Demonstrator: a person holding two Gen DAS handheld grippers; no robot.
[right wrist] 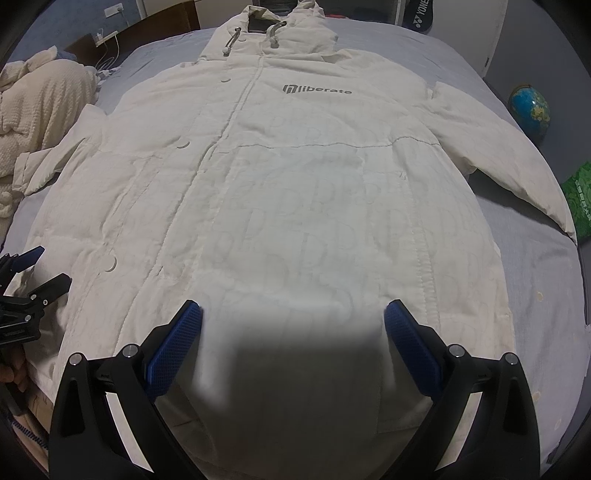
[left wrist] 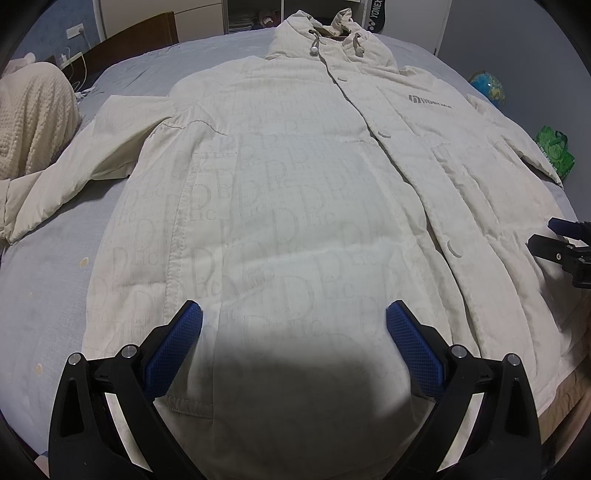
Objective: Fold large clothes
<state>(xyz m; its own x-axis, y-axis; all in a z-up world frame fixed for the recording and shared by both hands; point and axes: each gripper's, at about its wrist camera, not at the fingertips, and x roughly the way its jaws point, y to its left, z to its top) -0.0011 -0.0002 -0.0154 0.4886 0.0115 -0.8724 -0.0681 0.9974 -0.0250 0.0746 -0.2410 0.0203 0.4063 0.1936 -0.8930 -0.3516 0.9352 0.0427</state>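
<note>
On the grey-blue bed, a cream hooded coat is lying front-up and spread flat, hood pointing toward the far wall, both sleeves angling outward. Snap buttons are showing down the placket; a grey "liberate" logo is sitting on the chest.

Left gripper: hovering over the lower hem area on the coat's pocket side, blue-padded fingers spread wide, holding nothing. Whether the pads are touching fabric — cannot tell.

Right gripper: hovering over the hem on the logo side, fingers likewise spread apart and empty. Each gripper is appearing at the edge of the other's view, near the coat's centre line.

Surroundings: a cream knitted blanket is bunching at the left of the bed, beside one sleeve cuff. A globe and a green bag are sitting off the bed's right side.
</note>
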